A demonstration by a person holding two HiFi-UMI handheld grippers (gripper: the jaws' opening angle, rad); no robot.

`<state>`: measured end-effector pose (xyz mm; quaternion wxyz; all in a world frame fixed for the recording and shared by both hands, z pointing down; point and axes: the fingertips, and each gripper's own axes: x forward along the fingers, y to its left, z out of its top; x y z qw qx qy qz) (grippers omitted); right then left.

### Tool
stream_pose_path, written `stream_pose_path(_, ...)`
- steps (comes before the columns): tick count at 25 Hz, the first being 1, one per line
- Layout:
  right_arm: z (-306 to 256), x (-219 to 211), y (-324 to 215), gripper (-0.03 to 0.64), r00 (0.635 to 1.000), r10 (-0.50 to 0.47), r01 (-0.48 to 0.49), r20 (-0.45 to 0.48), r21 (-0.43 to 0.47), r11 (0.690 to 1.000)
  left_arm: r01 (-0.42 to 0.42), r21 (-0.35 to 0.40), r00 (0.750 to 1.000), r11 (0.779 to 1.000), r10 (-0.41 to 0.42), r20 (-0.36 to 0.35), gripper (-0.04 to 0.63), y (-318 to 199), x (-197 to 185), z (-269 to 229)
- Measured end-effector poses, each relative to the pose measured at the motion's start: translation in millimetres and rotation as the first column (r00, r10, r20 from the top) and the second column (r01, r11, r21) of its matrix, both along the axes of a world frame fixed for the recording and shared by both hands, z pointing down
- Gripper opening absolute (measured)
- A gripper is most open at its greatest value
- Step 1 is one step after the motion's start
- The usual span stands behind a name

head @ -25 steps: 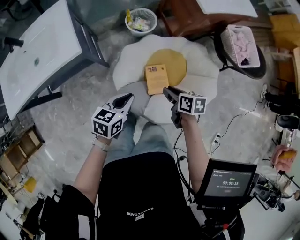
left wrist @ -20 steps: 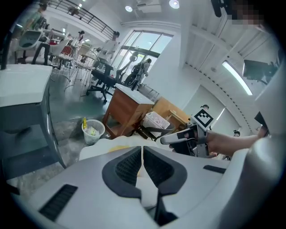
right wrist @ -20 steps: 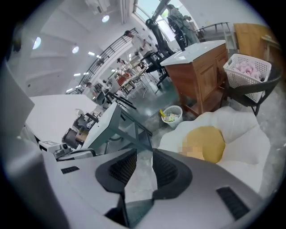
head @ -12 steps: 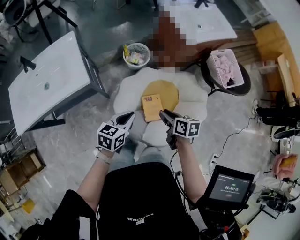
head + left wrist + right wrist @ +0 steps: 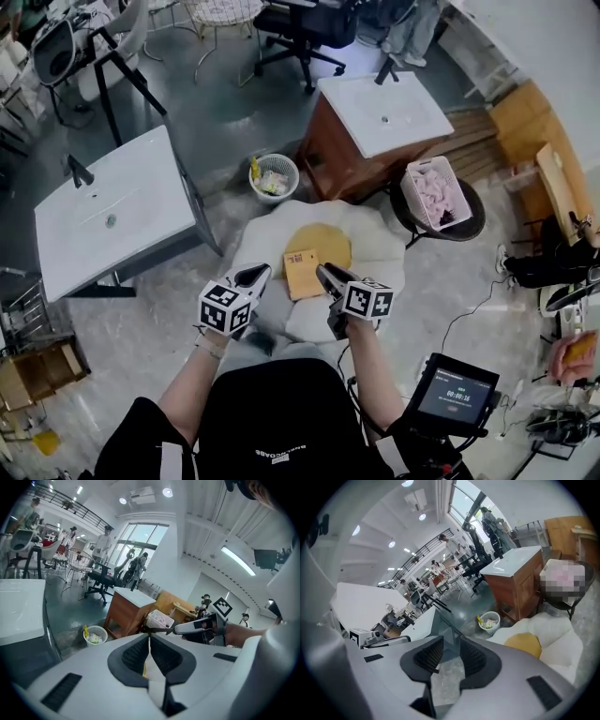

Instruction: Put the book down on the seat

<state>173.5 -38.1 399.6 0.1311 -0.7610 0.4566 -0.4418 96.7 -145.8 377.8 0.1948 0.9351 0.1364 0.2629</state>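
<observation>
The tan book (image 5: 302,274) lies flat on the egg-shaped seat cushion (image 5: 380,248), half on its yellow centre (image 5: 326,244). Neither gripper touches it. My left gripper (image 5: 260,274) hangs in the air to the left of the book, its pads (image 5: 138,652) together with only a slit between them. To the right of the book my right gripper (image 5: 324,273) is also held up. Its jaws stand a little apart, and floor shows between the pads (image 5: 427,654). In the right gripper view (image 5: 451,639) the cushion (image 5: 551,625) lies low at the right.
A white wastebasket (image 5: 273,175) stands just beyond the cushion. A white sink table (image 5: 112,220) is at the left and a wooden cabinet with a white top (image 5: 375,122) behind. A basket of pink stuff (image 5: 433,192) sits on a black stool at the right. A timer screen (image 5: 457,392) hangs by my right hip.
Both grippers have risen away from the cushion, and the head view has pulled back and up. The book has stayed where it lay on the seat.
</observation>
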Motion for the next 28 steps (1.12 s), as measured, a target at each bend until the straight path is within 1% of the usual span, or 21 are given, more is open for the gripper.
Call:
stream_pose_path(3, -24, 0, -9, 0.127, 1.0, 0.006, -0.005, -0.029, 0.038, 0.999, 0.006, 0.0, 1.0, 1.0, -0.006, -0.026, 0.016, -5, -1, -20)
stream_pose_path(7, -53, -11, -12, 0.129, 0.999, 0.008, -0.004, -0.051, 0.072, 0.997, 0.009, 0.01, 0.999, 1.0, -0.009, -0.04, 0.017, -2, -3, -46)
stream_pose_path(10, -72, -14, -9, 0.127, 0.997, 0.001, 0.006, -0.071, 0.094, 0.996, 0.014, 0.012, 0.998, 1.0, -0.013, -0.06, 0.016, 5, 2, -65)
stream_pose_path(14, -93, -9, -18, 0.127, 0.994, -0.014, 0.029, -0.107, 0.137, 0.99, 0.017, 0.021, 0.994, 1.0, -0.015, -0.106, 0.017, 6, 15, -88)
stream_pose_path(18, -109, -11, -15, 0.129, 0.991, -0.015, 0.037, -0.132, 0.164, 0.986, 0.031, 0.021, 0.992, 0.999, -0.028, -0.124, 0.016, 14, 17, -104)
stream_pose_path(23, -135, -12, -5, 0.127, 0.978, -0.012, 0.049, -0.21, 0.17, 0.984, 0.033, 0.043, 0.989, 0.999, -0.026, -0.149, 0.016, 32, 24, -129)
stream_pose_path(28, -155, -14, -9, 0.127, 0.948, -0.053, 0.111, -0.313, 0.169, 0.979, 0.044, 0.062, 0.979, 0.997, -0.03, -0.203, 0.016, 36, 29, -150)
